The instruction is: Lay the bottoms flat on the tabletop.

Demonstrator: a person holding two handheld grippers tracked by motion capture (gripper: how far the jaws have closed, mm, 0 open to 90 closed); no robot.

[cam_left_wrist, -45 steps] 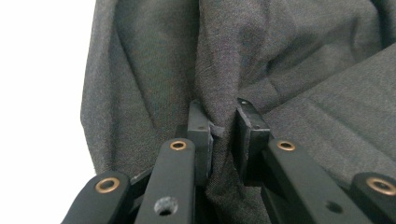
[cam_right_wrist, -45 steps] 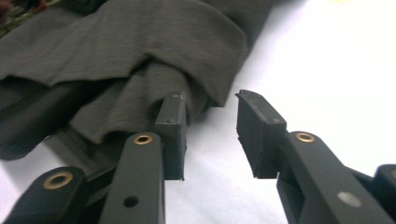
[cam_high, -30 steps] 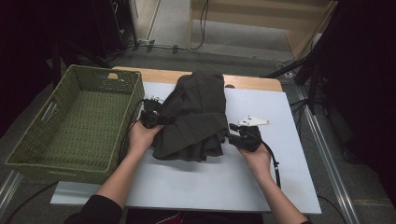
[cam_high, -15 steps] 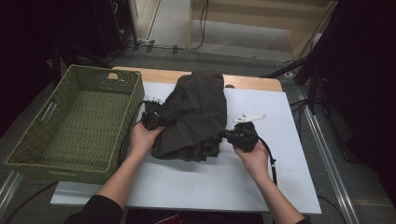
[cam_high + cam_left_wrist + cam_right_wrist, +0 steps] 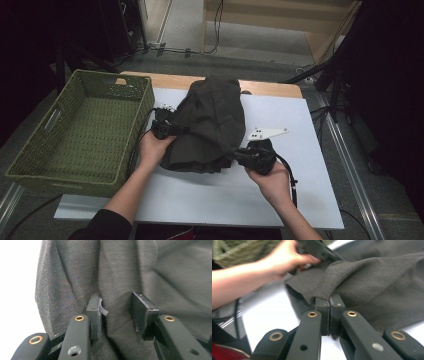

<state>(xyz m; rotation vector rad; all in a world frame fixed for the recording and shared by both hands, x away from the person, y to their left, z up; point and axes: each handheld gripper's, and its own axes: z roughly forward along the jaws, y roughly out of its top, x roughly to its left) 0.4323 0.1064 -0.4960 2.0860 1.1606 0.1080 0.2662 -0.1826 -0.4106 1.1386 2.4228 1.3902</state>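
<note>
Right gripper [image 5: 329, 301] nearest, at the cloth's [image 5: 212, 125] near right corner: jaws pressed together on a raised fold of the dark fabric, pinching its edge so that the weave drapes over both pads and falls away to either side. Behind that pinch, more cloth spread flat across the white mat [image 5: 300, 190], with a hand [image 5: 287, 261] on the other tool at the far left of the right gripper view. Seen from above, right gripper [image 5: 239, 156] held low on the mat, grey plate [image 5: 266, 133] just above it.

Left gripper [image 5: 116, 310] at the cloth's left edge: jaws spread, a clear gap between the pads, fabric lying in that gap and under both of them, not clamped. A loose thread or tag hanging at the inner face of the left pad. From above, left gripper [image 5: 170, 129] tucked against the cloth's left side, about midway along it.

Cloth itself bunched and wrinkled in the middle of the mat, between the two tools, its far end reaching the wooden table [image 5: 270, 89] edge. Green basket [image 5: 30, 167] to the left, just beside the left hand [image 5: 152, 150].
</note>
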